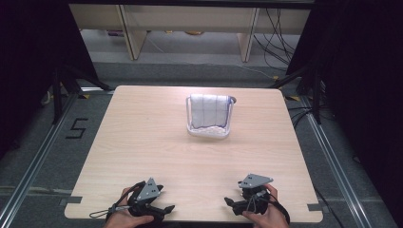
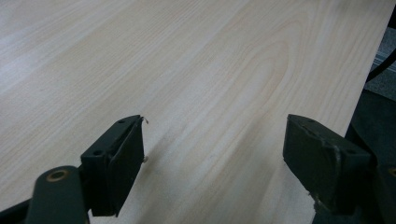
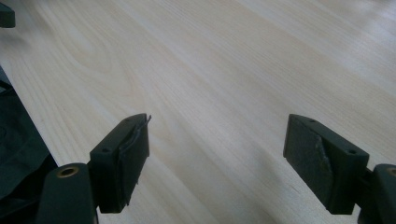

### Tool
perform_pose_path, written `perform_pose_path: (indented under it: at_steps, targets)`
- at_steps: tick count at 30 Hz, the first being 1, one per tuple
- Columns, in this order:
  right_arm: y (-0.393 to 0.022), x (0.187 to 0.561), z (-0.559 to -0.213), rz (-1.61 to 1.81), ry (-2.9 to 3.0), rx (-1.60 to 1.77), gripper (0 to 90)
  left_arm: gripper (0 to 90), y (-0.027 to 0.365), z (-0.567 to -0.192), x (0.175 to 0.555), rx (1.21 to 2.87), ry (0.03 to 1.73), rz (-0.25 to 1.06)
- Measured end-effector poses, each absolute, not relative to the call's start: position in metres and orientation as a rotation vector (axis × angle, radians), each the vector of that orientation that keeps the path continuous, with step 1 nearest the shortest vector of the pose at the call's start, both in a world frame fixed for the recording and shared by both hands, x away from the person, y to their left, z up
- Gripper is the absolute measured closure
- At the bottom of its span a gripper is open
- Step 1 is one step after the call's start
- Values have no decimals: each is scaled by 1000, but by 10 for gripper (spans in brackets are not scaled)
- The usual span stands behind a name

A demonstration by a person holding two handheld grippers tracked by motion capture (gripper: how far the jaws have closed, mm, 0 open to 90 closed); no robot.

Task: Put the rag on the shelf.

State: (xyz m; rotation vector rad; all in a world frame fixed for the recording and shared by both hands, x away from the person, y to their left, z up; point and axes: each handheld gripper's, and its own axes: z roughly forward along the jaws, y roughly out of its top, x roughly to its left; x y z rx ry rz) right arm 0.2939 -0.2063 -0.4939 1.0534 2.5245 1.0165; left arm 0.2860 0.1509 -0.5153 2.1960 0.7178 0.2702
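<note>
Wide bare run of light wood-grain table top [image 1: 157, 142] ahead of both grippers, open from near edge to far edge on either side; lone obstacle at far centre, a white wire basket draped with a white folded cloth [image 1: 209, 116]; free passage left and right of it; nothing between either set of parted jaws.

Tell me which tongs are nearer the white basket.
Right, though only slightly. The right tongs sit at the table's near edge, just right of the white basket; the left tongs sit at the same edge, farther off to its left.
</note>
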Motion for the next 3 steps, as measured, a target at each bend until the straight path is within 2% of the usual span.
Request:
perform_pose_path:
  at_steps: [3]
  targets:
    - [-207,294,-493,1012,2528,1051,233,202,152,-514,288,2210,701,281]
